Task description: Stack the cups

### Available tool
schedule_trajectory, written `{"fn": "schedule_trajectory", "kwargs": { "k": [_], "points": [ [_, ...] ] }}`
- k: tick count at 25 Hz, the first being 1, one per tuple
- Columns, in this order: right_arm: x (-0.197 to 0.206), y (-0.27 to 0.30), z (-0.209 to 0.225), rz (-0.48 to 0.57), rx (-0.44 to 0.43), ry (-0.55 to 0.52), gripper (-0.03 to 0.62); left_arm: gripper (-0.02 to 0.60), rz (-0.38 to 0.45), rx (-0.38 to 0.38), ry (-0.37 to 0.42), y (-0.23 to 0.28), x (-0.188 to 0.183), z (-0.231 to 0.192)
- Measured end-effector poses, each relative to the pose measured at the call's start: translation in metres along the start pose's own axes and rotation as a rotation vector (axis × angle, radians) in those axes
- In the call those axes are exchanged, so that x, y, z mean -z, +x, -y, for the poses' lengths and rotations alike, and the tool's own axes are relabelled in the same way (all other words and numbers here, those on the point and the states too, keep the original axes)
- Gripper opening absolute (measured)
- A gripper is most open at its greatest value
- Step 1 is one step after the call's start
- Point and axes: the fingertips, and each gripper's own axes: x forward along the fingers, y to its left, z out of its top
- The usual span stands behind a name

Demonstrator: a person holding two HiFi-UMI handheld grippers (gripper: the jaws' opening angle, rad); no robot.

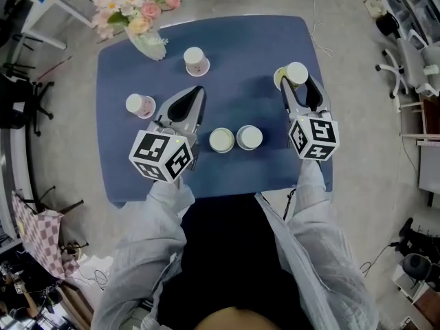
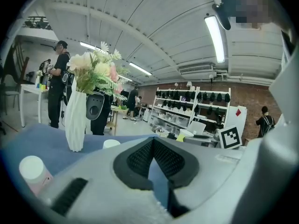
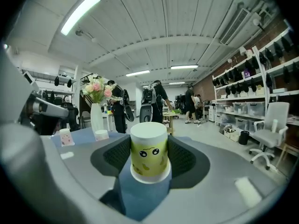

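My right gripper (image 1: 297, 82) is shut on a yellow cup with a cartoon face (image 3: 148, 149), held upside down between the pads over the right side of the blue table (image 1: 240, 53). The left gripper (image 1: 198, 92) hovers left of centre with its pads together (image 2: 152, 142) and nothing in them. An upside-down pink cup (image 1: 196, 60) stands beyond it, and another pink cup (image 1: 141, 105) stands to its left (image 2: 35, 171). Two more cups (image 1: 221, 140) (image 1: 249, 137) sit side by side near the front edge, between the two grippers.
A white vase of flowers (image 1: 141, 23) stands at the table's far left corner (image 2: 75, 122). An office chair (image 1: 412, 60) is off to the right. People, desks and shelves fill the room beyond the table.
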Motion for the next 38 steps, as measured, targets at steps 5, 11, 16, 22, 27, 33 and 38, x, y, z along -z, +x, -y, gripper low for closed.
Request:
{"fn": "schedule_trajectory", "kwargs": {
  "k": [5,11,16,22,27,33,38],
  "points": [
    [0.003,-0.044,-0.013,0.008,-0.003,0.005,0.258,-0.002,0.001,0.025,-0.012,-0.027,0.009,0.02],
    [0.021,-0.083,-0.028,-0.013,0.0,-0.007,0.258,-0.003,-0.027,0.021,-0.019,-0.05,0.028,0.032],
    [0.044,-0.107,-0.042,-0.037,-0.015,-0.001,0.258,-0.003,-0.062,0.005,-0.027,-0.065,0.053,0.036],
    [0.068,-0.119,-0.053,-0.068,-0.045,-0.005,0.258,-0.002,-0.096,-0.032,-0.024,-0.076,0.079,0.04],
    [0.086,-0.12,-0.058,-0.088,-0.07,-0.01,0.258,-0.002,-0.115,-0.066,-0.018,-0.084,0.095,0.038],
    [0.108,-0.116,-0.059,-0.109,-0.083,-0.023,0.258,-0.002,-0.127,-0.106,-0.05,-0.091,0.112,0.032],
    [0.111,-0.112,-0.061,-0.097,-0.092,-0.032,0.258,-0.002,-0.129,-0.128,-0.076,-0.095,0.12,0.029]
  ]
}}
